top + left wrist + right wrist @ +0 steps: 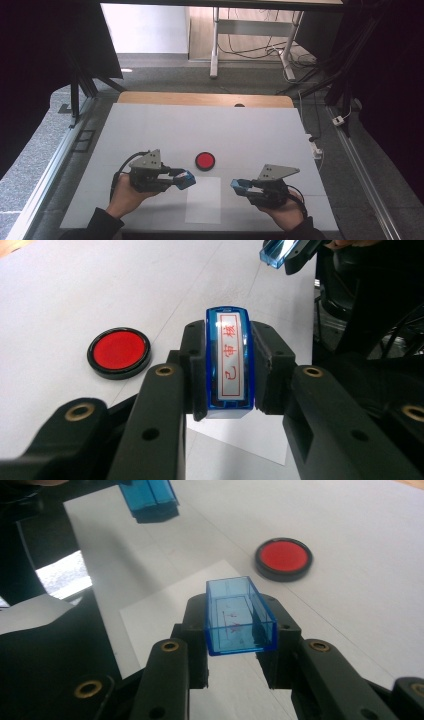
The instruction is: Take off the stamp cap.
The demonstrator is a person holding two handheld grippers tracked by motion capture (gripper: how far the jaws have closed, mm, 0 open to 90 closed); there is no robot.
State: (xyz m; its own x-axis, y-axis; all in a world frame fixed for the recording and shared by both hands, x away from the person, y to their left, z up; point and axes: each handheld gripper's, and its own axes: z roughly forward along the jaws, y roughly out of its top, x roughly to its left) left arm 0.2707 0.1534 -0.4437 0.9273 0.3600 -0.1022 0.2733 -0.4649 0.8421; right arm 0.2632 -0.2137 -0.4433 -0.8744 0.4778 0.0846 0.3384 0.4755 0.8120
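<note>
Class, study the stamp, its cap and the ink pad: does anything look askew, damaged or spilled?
Nothing stands out. The left hand-held gripper holds the blue stamp squarely, the right hand-held gripper holds its clear blue cap, and the red ink pad lies flat beside the white paper, with no spill.

Translucent blue plastic stamp body, glossy, with smooth white label face printed in red. Clear blue plastic rectangular cap, shiny, see-through, faint red smears inside. Round red ink pad in black plastic rim, rim glossy, red centre matt. Flat white paper sheet, matt, smooth. White matt table cover; pale wood edge behind. Black matt plastic jaws with brass-looking inserts.
</note>
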